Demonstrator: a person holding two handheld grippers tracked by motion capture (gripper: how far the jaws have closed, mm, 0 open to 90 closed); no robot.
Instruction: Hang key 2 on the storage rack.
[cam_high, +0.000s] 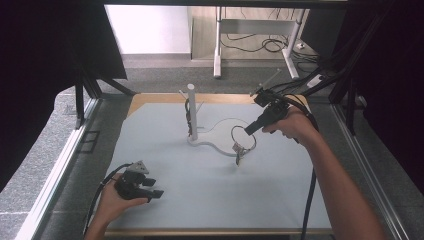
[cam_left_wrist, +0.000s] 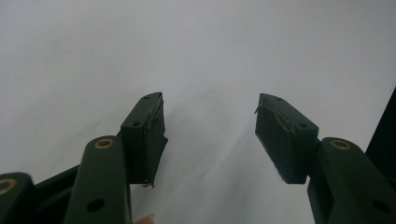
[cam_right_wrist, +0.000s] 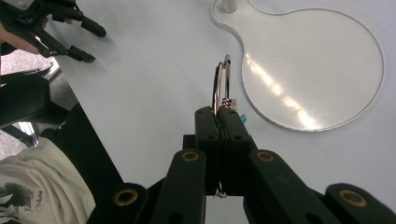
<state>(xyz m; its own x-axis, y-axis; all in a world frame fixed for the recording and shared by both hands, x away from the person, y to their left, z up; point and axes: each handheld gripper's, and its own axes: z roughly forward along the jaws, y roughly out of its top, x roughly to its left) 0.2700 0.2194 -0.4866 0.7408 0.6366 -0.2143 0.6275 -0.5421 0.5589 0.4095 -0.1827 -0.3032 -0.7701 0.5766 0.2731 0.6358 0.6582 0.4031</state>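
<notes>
My right gripper is shut on a thin metal ring with a small charm hanging below it, held above the table just right of the stand. In the right gripper view the closed jaws pinch the ring edge-on, beside the clear round base plate. A white post rises from that plate, with a dark looped item on it. My left gripper rests low at the table's front left, open with nothing between its pads.
The pale mat covers the table. Dark frame struts stand at both back corners. Cables trail from each gripper. In the right gripper view the left gripper sits far off at upper left.
</notes>
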